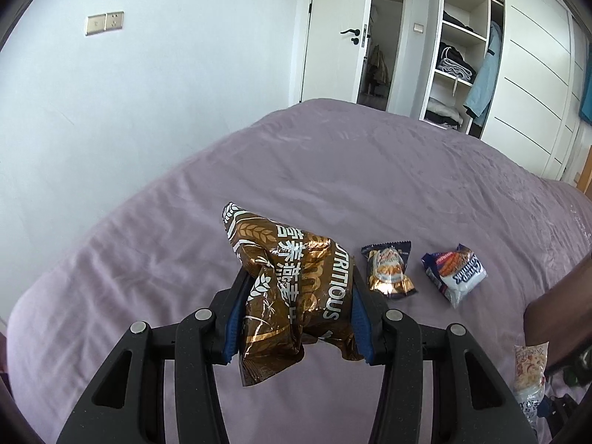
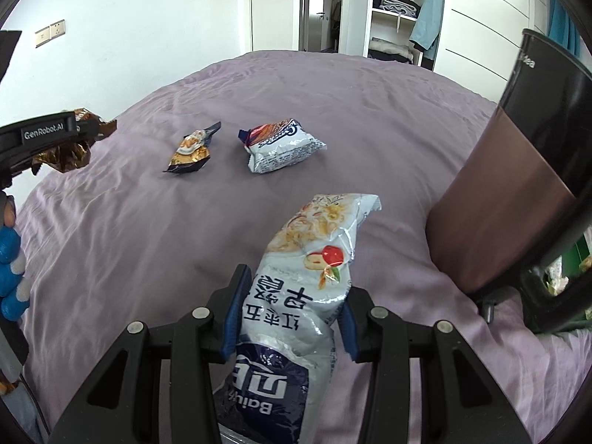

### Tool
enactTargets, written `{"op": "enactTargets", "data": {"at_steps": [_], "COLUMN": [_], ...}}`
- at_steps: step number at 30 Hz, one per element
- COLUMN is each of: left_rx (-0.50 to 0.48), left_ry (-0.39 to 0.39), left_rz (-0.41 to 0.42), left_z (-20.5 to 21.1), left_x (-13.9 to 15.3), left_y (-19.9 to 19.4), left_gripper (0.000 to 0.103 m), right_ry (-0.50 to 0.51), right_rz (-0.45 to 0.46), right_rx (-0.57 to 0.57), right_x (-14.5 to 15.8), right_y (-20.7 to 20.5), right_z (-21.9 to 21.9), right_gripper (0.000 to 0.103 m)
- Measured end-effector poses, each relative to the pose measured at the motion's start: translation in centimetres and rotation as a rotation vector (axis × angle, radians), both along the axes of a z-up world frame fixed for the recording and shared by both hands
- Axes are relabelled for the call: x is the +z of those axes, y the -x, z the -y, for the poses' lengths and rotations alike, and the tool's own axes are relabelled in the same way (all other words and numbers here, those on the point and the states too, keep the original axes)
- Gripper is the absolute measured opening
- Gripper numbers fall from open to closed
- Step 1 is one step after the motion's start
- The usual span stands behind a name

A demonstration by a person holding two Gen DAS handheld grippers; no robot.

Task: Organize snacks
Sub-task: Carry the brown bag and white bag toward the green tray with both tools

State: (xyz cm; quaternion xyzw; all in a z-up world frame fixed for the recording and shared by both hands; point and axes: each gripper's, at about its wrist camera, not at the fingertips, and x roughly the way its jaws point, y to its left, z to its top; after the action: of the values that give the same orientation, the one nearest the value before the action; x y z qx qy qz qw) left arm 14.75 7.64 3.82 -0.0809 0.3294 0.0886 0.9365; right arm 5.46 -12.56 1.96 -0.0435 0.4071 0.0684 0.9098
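My left gripper is shut on a crumpled brown oat snack bag and holds it above the purple bed. It also shows at the left of the right wrist view, with the brown bag in it. My right gripper is shut on a white and navy cereal bag, also above the bed. Two small packets lie on the bed ahead: a dark gold one and a white-blue one.
A brown bin or box with a black frame stands on the bed at the right. An open door and an open wardrobe with clothes lie beyond the bed. The white wall is to the left.
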Motion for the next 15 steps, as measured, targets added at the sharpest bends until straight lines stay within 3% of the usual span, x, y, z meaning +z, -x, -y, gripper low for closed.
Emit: {"op": "enactTargets", "data": {"at_steps": [15], "left_rx": [-0.115], "left_ry": [-0.076], "left_rz": [-0.037], "left_z": [4.8], "left_x": [2.7], "left_y": [7.3], "left_gripper": [0.043], "right_ry": [-0.011], "right_rz": [0.003], "right_rx": [-0.012], "right_x": [2.3], "right_y": [6.4], "right_z": [1.8], "right_gripper": [0.030]}}
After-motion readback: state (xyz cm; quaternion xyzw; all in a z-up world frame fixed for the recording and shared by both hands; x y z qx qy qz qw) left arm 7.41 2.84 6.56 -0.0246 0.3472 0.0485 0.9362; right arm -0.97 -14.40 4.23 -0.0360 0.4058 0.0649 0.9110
